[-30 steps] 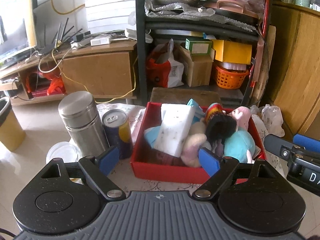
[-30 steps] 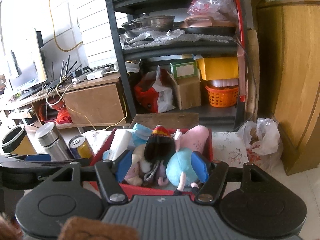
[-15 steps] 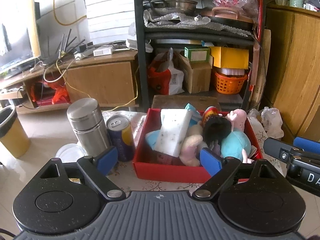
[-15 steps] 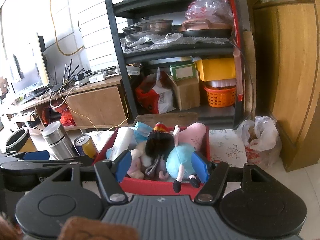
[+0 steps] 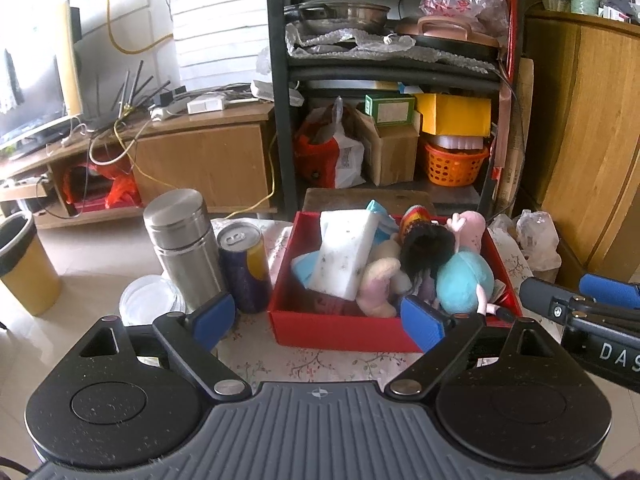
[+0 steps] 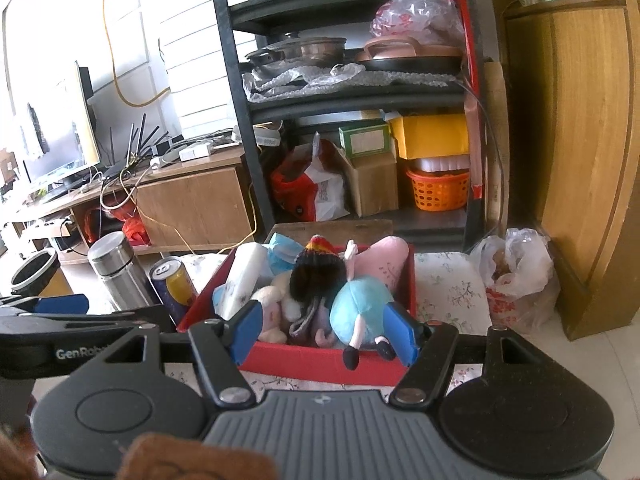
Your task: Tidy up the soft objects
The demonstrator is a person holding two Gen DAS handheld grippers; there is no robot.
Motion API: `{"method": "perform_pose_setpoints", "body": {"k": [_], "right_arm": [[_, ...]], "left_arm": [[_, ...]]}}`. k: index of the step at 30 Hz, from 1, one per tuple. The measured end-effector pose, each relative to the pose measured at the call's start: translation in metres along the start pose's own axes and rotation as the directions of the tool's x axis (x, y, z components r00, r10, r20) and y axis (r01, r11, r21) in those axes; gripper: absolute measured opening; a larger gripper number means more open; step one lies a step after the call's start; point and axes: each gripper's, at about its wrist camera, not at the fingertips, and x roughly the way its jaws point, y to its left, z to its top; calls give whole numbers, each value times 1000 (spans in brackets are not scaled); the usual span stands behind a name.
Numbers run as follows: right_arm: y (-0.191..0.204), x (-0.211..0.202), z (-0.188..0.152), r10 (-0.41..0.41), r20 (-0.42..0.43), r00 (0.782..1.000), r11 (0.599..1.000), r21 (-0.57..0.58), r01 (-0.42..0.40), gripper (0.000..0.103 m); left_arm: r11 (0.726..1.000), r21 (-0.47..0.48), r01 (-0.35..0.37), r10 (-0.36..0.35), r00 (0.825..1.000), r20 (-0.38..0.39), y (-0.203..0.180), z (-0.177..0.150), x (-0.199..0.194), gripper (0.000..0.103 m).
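A red box [image 5: 340, 332] on the floral cloth holds several soft things: a white sponge [image 5: 344, 256], a blue plush [image 5: 464, 280], a pink plush [image 5: 472, 228] and a dark-haired doll in a striped hat [image 5: 424, 240]. My left gripper [image 5: 318, 322] hovers in front of the box's near wall, open, with nothing between its pads. My right gripper [image 6: 324, 334] is open too, short of the box [image 6: 320, 364]. The blue plush [image 6: 360, 304] lies beyond its pads, legs hanging over the wall. A brown fuzzy thing [image 6: 196, 456] sits at the right wrist view's bottom edge.
Left of the box stand a steel flask [image 5: 180, 248], a drink can [image 5: 244, 268] and a clear plastic lid [image 5: 148, 304]. A yellow bin [image 5: 20, 264] is on the floor at far left. Behind are a black shelf rack [image 5: 280, 100], a wooden cabinet [image 5: 592, 140] and a plastic bag [image 5: 536, 236].
Both grippers have drawn back from the red box, which looks smaller and farther away. The jaws stand as before, and the toys in the box have not moved.
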Motion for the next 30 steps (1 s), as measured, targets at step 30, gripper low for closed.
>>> {"method": "perform_pose_setpoints", "body": {"k": [30], "right_arm": [[8, -32, -15, -17, 76, 997, 1000, -25, 19, 39]], "left_arm": [[995, -71, 65, -68, 997, -35, 8, -17, -15, 88]]}}
